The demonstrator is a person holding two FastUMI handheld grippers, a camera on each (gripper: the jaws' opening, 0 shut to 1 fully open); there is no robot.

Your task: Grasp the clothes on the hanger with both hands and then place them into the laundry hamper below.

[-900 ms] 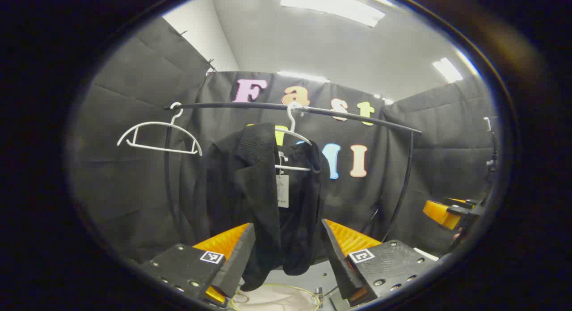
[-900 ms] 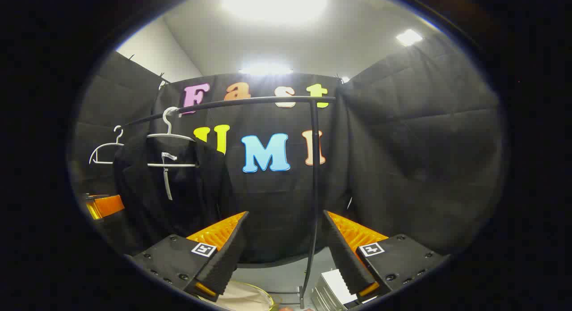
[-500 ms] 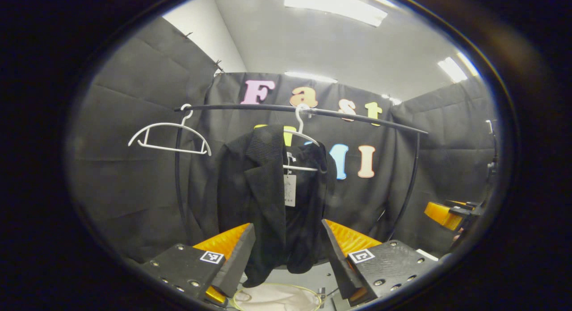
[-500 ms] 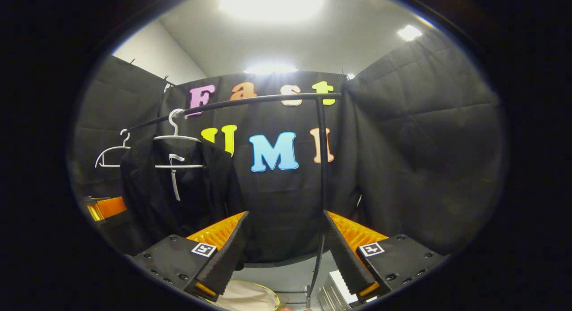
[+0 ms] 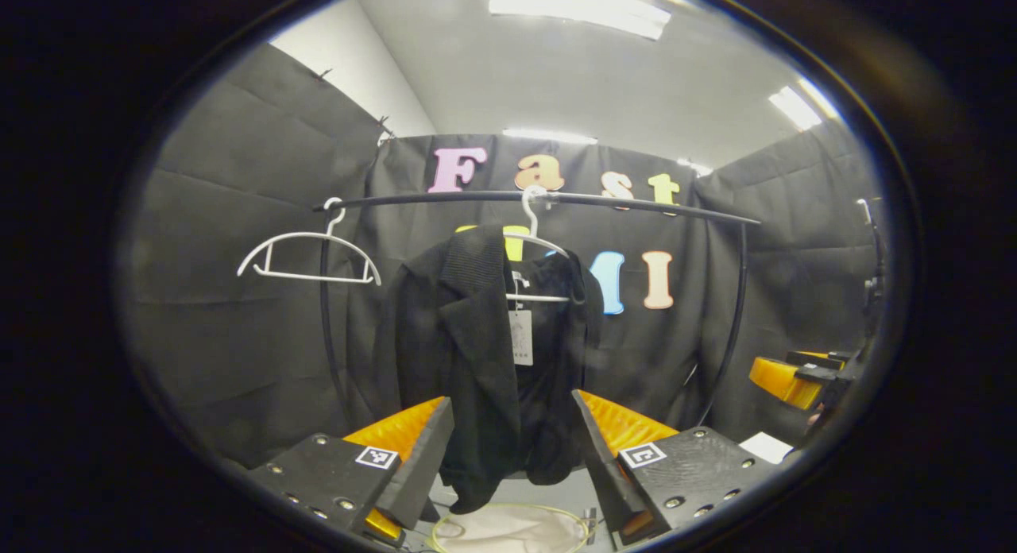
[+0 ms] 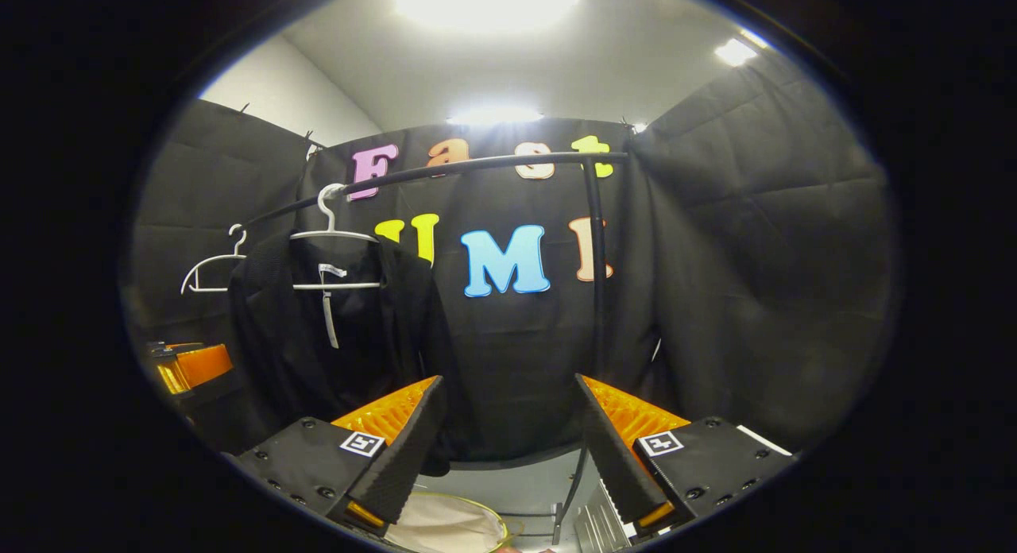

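Note:
A black jacket (image 5: 477, 354) hangs on a white hanger (image 5: 534, 243) from a curved black rail (image 5: 636, 205), with a paper tag at its open front. My left gripper (image 5: 512, 426) is open and faces the jacket's lower half from a short way off. Below it lies the laundry hamper (image 5: 508, 529), pale cloth with a thin wire rim. In the right gripper view the jacket (image 6: 318, 338) hangs to the left, and my right gripper (image 6: 508, 426) is open, facing the rail's post (image 6: 596, 283). The hamper (image 6: 445, 525) shows at the bottom.
An empty white hanger (image 5: 310, 255) hangs at the rail's left end. The right gripper (image 5: 794, 374) shows at the far right of the left gripper view; the left gripper (image 6: 191, 366) sits far left in the right gripper view. A white box (image 6: 596, 525) sits on the floor.
Both views have shifted so the jacket and rail sit a little farther right and lower. The jacket hangs as before, and both grippers stay open.

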